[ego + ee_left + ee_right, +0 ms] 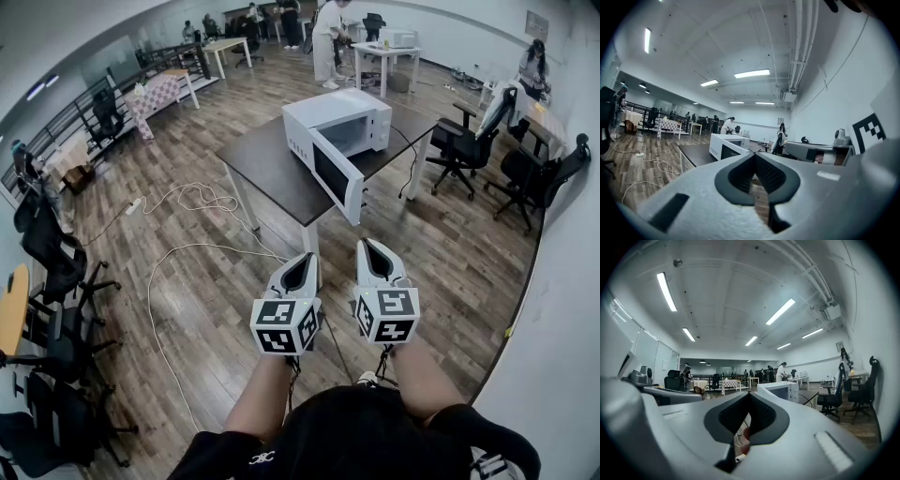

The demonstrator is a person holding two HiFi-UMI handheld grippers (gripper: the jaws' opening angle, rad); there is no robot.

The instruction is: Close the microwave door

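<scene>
A white microwave (pixel 337 117) stands on a dark table (pixel 267 159), and its door (pixel 336 178) hangs open, swung out past the table's near edge. Both grippers are held close to the body, well short of the table and touching nothing. My left gripper (pixel 302 262) is shut with nothing between its jaws, and my right gripper (pixel 372 251) beside it is shut and empty too. The left gripper view shows the meeting tips of the left gripper (pixel 754 154) with the microwave (pixel 723 146) far ahead. In the right gripper view the right gripper (pixel 749 393) points level toward the microwave (pixel 780 390).
Wooden floor lies between me and the table. White cables (pixel 187 199) trail across the floor at the left. Black office chairs (pixel 464 141) stand right of the table, and more chairs (pixel 56 272) line the left wall. A person stands by a white table (pixel 384 52) far back.
</scene>
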